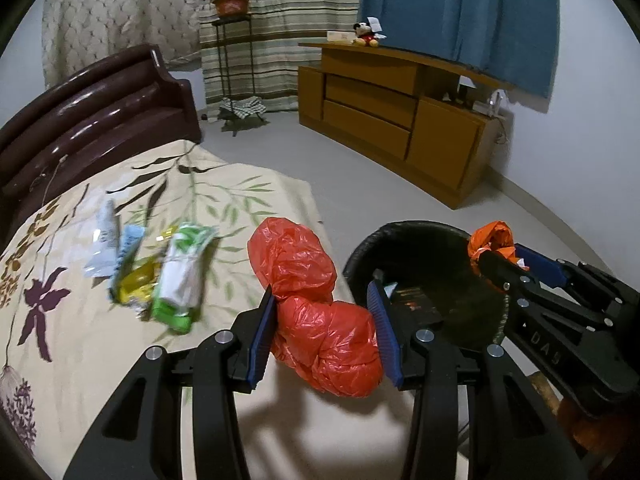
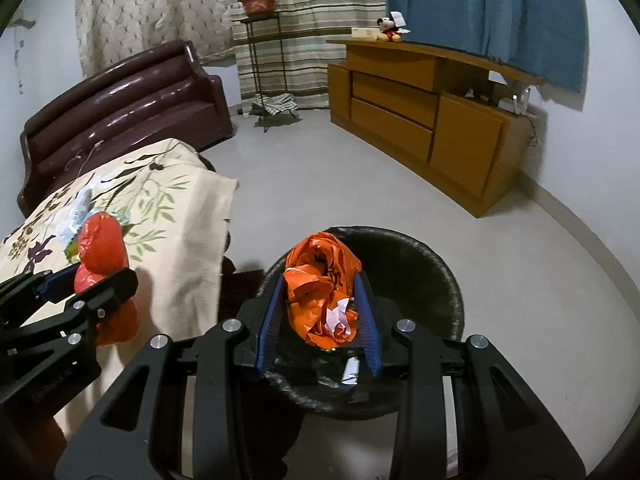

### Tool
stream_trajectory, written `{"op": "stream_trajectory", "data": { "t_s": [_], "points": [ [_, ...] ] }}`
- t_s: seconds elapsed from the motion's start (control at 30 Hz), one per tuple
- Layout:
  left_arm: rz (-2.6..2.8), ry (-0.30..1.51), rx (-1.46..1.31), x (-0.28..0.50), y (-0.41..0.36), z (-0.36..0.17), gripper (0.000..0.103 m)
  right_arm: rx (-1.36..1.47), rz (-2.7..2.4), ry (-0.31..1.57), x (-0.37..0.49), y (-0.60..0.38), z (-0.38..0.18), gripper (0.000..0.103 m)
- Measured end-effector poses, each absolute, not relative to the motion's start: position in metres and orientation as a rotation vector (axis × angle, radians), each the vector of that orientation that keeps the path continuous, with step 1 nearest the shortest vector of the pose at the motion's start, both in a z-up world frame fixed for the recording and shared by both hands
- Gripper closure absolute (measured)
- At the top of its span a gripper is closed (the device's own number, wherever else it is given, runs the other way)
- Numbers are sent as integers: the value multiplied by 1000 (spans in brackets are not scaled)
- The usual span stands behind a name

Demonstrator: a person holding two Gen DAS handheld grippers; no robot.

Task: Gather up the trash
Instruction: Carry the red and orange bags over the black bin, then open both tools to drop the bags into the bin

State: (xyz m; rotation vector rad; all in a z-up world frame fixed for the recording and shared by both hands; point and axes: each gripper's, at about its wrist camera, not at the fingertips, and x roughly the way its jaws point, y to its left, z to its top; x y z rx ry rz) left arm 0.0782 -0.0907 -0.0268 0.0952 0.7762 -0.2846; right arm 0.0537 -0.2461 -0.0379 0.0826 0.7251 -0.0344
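Note:
My left gripper (image 1: 322, 300) is shut on a crumpled red plastic bag (image 1: 308, 292), held over the bed's edge next to the bin. That red bag (image 2: 100, 248) and the left gripper (image 2: 86, 276) show at the left of the right wrist view. My right gripper (image 2: 320, 280) is shut on a crumpled orange wrapper (image 2: 322, 280) directly above the black-lined trash bin (image 2: 440, 264). The bin (image 1: 400, 236) and the orange wrapper (image 1: 490, 242) in the right gripper (image 1: 504, 258) also appear in the left wrist view. Several wrappers, green (image 1: 180, 276), yellow (image 1: 134, 280) and white-blue (image 1: 106, 240), lie on the floral bedsheet (image 1: 240, 196).
A dark brown headboard (image 1: 88, 108) bounds the bed at the left. A wooden cabinet (image 1: 400, 120) with a plush toy (image 1: 366, 34) stands by the right wall. A plant stand (image 1: 234, 60) is at the back before curtains. Pale floor (image 2: 360, 184) lies between bed and cabinet.

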Motion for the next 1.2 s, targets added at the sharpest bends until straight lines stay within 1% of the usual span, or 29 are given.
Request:
{"op": "stream_trajectory", "data": {
  "t_s": [0.63, 0.97, 1.2],
  "points": [
    [-325, 793, 148, 112, -148, -42, 58, 126, -115, 734, 69, -292, -52, 69],
    [-326, 804, 167, 129, -163, -46, 58, 145, -133, 739, 78, -307, -59, 68],
    [-316, 807, 181, 129, -169, -50, 54, 167, -137, 749, 81, -312, -65, 66]
  ]
}}
